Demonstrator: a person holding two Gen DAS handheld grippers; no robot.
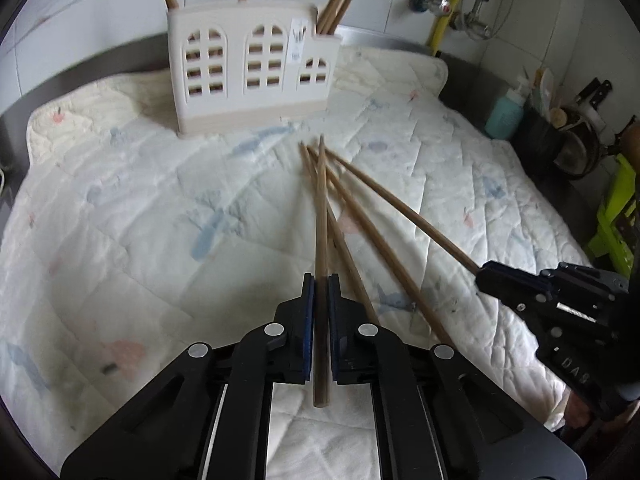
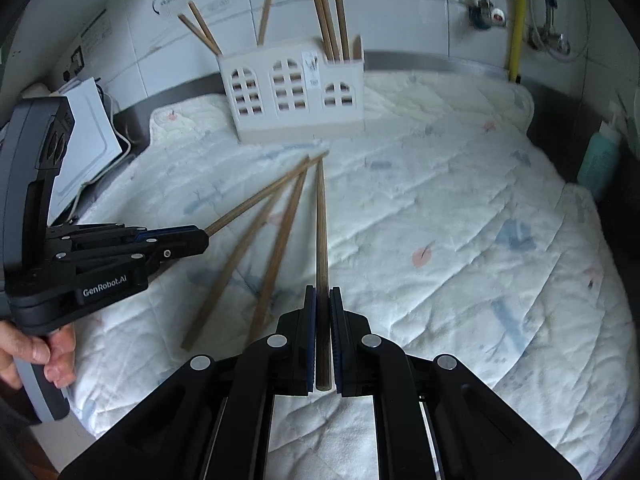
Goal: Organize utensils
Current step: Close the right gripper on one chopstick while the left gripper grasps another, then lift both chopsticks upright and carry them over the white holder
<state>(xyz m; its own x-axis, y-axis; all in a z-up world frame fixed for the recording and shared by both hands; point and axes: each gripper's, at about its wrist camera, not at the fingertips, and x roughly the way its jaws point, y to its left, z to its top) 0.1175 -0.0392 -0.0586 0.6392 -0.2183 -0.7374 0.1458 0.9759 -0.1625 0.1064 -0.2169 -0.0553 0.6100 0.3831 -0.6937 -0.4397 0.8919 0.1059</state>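
The left tongs [image 1: 321, 280] are clamped on one chopstick [image 1: 321, 216], which runs straight out in front of them with its tip low near the quilted cloth [image 1: 120, 220]. The right tongs [image 2: 322, 292] are clamped on another chopstick [image 2: 321, 220] the same way. Between the two tongs, two more loose chopsticks [image 2: 256, 248] lie flat on the cloth, not picked up yet. All four tips point close together, just in front of the white holder [image 2: 296, 92] that looks like a little house. Farther away, that holder stands upright at the back of the cloth, and some chopsticks [image 2: 328, 16] already stick up out of it. So I think the job is partly done: two sticks are in the tongs, and two wait on the cloth.
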